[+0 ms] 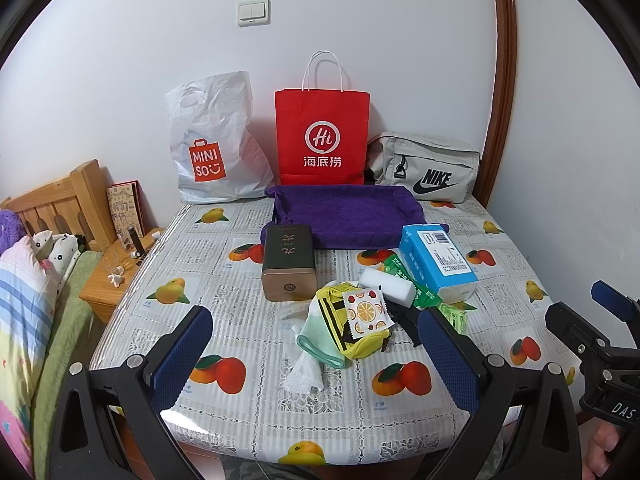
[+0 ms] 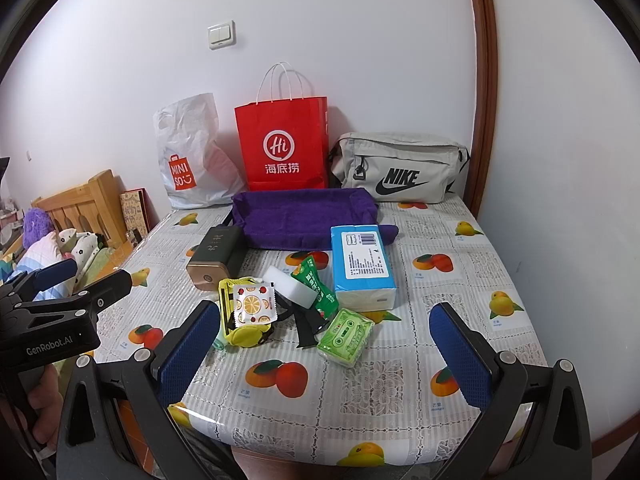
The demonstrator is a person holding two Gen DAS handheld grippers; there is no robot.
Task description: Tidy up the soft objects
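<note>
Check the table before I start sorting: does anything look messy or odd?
Yes. Small things lie heaped mid-table: a fruit-print sachet sits on the yellow pouch, and a green snack packet leans across the white sponge block. The dark tin lies on its side. Nothing looks spilled.

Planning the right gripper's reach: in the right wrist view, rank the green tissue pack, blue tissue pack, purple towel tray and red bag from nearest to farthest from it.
From the right gripper:
1. Green tissue pack, just ahead, centre.
2. Blue tissue pack, behind it, slightly right.
3. Purple towel tray, farther back, centre.
4. Red bag, against the wall.
</note>
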